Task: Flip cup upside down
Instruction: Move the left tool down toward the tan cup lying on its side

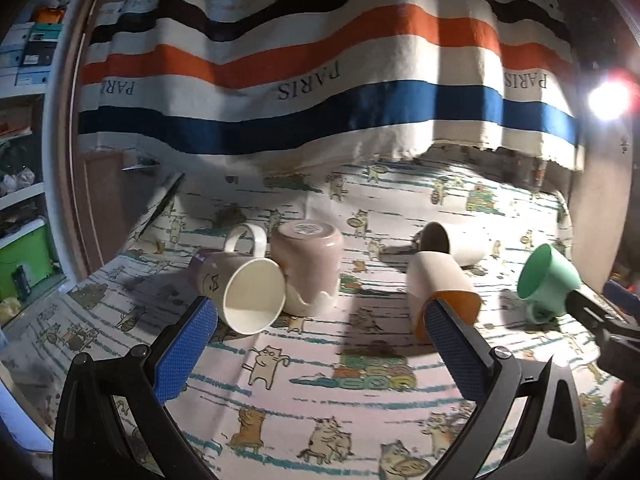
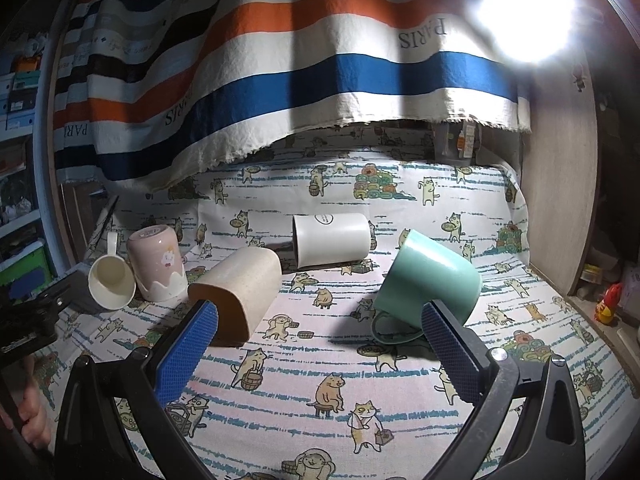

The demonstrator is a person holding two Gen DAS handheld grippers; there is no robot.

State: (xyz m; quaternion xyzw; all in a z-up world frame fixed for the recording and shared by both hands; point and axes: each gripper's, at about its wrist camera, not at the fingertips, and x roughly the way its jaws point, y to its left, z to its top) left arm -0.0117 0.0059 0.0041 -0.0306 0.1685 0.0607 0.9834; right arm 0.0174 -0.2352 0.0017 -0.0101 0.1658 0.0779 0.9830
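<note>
Several cups lie on a cat-print cloth (image 1: 320, 360). A cream mug (image 1: 244, 284) lies on its side, mouth toward me, against a pink cup (image 1: 308, 256) that stands upside down. A beige cup with an orange inside (image 1: 440, 284) lies on its side, and a white cup (image 1: 460, 244) lies behind it. A green mug (image 1: 548, 280) is tilted at the right, handle down, touching the right gripper's finger. My left gripper (image 1: 320, 312) is open and empty between the cream mug and the beige cup. My right gripper (image 2: 320, 316) is open, with the green mug (image 2: 430, 280) by its right finger.
A striped "PARIS" cloth (image 1: 320, 92) hangs behind the table. A wooden panel (image 2: 560, 200) bounds the right side. Shelves with boxes (image 1: 28, 52) stand at the left. A bright lamp (image 2: 524, 16) glares at the upper right.
</note>
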